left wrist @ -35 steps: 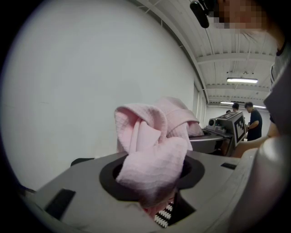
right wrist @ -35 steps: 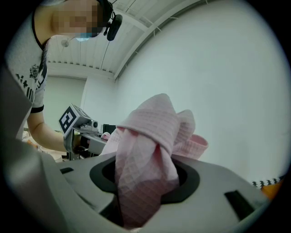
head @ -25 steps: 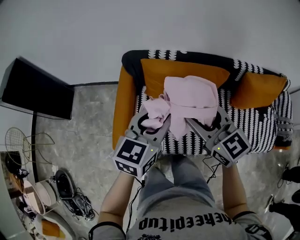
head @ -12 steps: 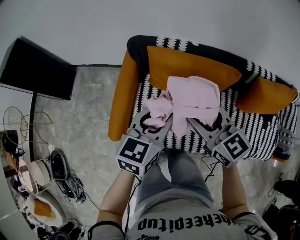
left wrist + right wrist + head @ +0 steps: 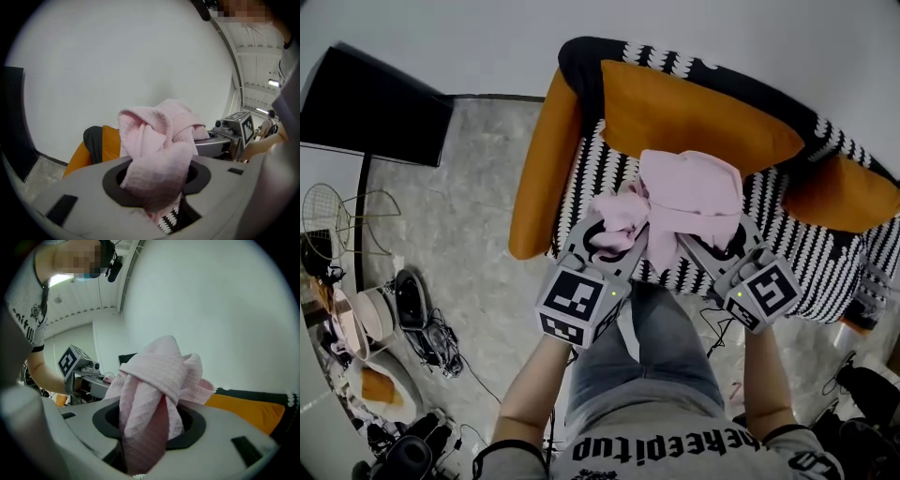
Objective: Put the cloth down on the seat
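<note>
The pink cloth (image 5: 689, 192) is bunched up between the two tools, over the front half of the seat (image 5: 797, 253), closer to the seat's left end than its right. The left tool (image 5: 614, 239) is clenched on one wad of the cloth: in the left gripper view a thick fold fills the gap between its jaws and spills over their front, with more fabric piled up behind it. The right tool (image 5: 712, 246) grasps the other side in the same way: in the right gripper view a twisted roll of the cloth runs down between its jaws and a looser fold drapes over the top. The main, wider part of the cloth spreads between and beyond the two tools, toward the orange back cushion (image 5: 694, 117), and its far edge reaches the foot of that cushion in the head view. Whether the fabric touches the black-and-white patterned seat or hangs just over it cannot be told. A second orange cushion (image 5: 839, 197) lies toward the seat's right end, and the orange armrest (image 5: 546, 169) bounds the left end. The person (image 5: 666, 375) stands at the seat's front edge on a grey stone floor (image 5: 469, 206).
</note>
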Motion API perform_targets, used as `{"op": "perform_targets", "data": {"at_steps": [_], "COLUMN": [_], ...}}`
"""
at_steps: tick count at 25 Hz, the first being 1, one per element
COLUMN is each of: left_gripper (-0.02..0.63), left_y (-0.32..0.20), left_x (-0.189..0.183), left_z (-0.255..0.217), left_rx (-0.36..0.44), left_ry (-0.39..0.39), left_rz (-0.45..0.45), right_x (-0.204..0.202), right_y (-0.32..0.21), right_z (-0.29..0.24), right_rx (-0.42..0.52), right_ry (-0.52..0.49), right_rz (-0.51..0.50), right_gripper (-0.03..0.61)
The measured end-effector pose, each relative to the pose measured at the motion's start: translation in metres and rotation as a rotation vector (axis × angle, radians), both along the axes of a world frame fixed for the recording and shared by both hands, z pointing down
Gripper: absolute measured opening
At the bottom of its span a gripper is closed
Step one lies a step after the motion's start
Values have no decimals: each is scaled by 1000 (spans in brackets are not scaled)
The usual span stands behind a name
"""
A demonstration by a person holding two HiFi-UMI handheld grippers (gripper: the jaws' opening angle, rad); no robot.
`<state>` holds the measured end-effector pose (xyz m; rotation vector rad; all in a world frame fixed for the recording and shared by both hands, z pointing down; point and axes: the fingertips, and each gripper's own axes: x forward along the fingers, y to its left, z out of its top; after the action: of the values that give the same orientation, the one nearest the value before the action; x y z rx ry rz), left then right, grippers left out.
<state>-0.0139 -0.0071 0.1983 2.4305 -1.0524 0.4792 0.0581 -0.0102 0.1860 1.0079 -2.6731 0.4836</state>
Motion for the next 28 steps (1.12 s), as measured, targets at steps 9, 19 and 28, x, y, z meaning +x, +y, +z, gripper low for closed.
{"op": "perform_targets", "data": {"at_steps": [9,19,28], "left_gripper": [193,193,192], "left_y": [4,11,11], "left_x": [3,7,7], "left_z": [60,121,172], "left_rx": [-80,-168,-242], "left_ry": [-20,-30,-41], "left_rz": [-22,-43,-55], "right_x": [4,6,6], "right_y": [1,7,6], "right_z": [61,125,178], "right_rx": [-85,-179,-269], "right_ry": [7,28,43], "right_rz": [-14,-30,-40], "right_gripper": [216,216,218]}}
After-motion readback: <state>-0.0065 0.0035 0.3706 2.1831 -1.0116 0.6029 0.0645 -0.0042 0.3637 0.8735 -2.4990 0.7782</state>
